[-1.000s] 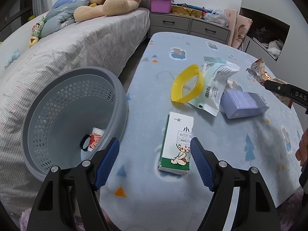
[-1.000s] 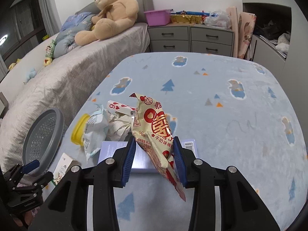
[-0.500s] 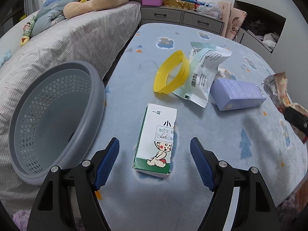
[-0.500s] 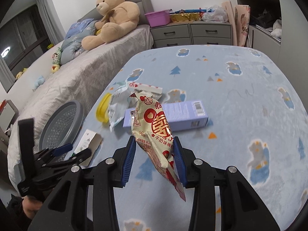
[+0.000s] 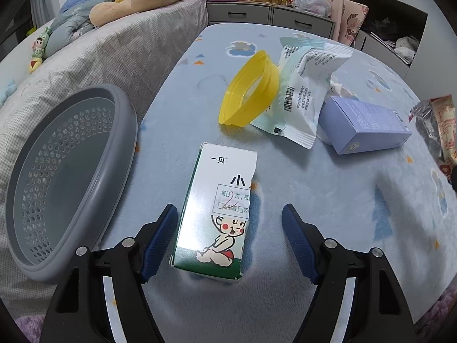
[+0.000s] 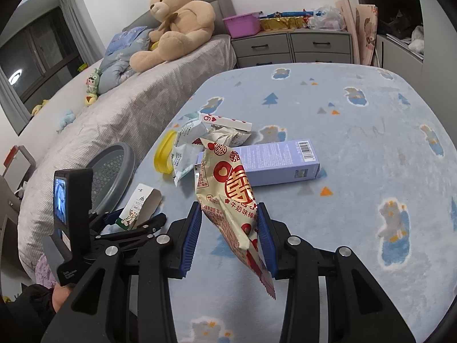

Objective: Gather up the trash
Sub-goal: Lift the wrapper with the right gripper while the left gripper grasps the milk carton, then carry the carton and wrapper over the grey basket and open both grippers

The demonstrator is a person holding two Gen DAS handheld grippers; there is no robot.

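Observation:
My left gripper is open, its fingers on either side of the near end of a white and green carton lying on the blue table cover; the carton also shows in the right wrist view. My right gripper is shut on a red and cream snack wrapper, held above the table; the wrapper also shows in the left wrist view. A grey perforated basket lies tilted on its side at the table's left edge. Further back lie a yellow ring lid, a pale green packet and a purple box.
A bed with a grey cover and a teddy bear runs along the left of the table. Grey drawers with clutter on top stand behind it. More crumpled wrappers lie behind the purple box.
My left gripper has moved forward and down, so the carton now lies between its open fingers. My right gripper has drawn back toward the near left with the wrapper still in it.

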